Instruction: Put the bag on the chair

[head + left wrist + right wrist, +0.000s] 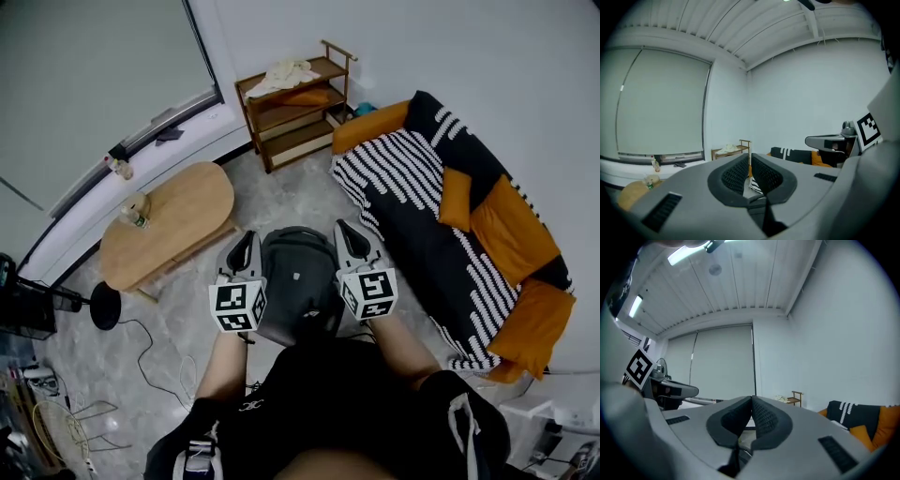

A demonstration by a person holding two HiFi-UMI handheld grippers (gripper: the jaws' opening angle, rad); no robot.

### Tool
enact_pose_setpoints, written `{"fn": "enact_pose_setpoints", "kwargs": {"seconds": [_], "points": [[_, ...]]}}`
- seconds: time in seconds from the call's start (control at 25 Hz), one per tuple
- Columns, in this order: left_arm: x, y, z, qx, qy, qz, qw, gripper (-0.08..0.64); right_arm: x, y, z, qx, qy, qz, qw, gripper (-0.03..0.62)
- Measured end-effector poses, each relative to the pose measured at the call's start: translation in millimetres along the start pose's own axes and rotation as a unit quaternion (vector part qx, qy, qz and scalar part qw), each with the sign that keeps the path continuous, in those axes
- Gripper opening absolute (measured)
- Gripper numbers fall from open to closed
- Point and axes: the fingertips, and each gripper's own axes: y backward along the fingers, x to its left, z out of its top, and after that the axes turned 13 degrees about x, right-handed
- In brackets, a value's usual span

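A dark grey backpack [298, 281] stands upright in front of the person, between the two grippers in the head view. My left gripper [246, 242] is at the bag's left shoulder and my right gripper [349, 234] at its right shoulder, both close beside it. In the left gripper view the left gripper [750, 161] has its pads nearly together with nothing between them. The right gripper [752, 404] is shut the same way in its own view. Both point level across the room. Neither gripper view shows the bag. No chair is in view.
A black, white and orange sofa [441, 216] runs along the right. A low wooden table [178, 220] with a bottle [136, 217] is at the left, and a wooden shelf [295, 103] at the back wall. Cables and a black round base [105, 306] lie on the left floor.
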Motion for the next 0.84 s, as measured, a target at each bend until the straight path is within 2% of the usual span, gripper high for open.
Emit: {"fn": "enact_pose_setpoints", "kwargs": {"seconds": [0.24, 0.48, 0.84], "points": [[3, 0, 1, 0.008, 0.004, 0.004, 1.0000, 0.037, 0, -1, 8, -0.002, -0.005, 0.004, 1.000, 0.011], [7, -3, 0, 0.006, -0.008, 0.015, 0.9998, 0.037, 5, -4, 6, -0.001, 0.021, -0.003, 1.000, 0.011], [16, -13, -5, 0.020, -0.012, 0.024, 0.9994, 0.037, 7, -12, 7, 0.000, 0.008, -0.002, 1.000, 0.011]]}}
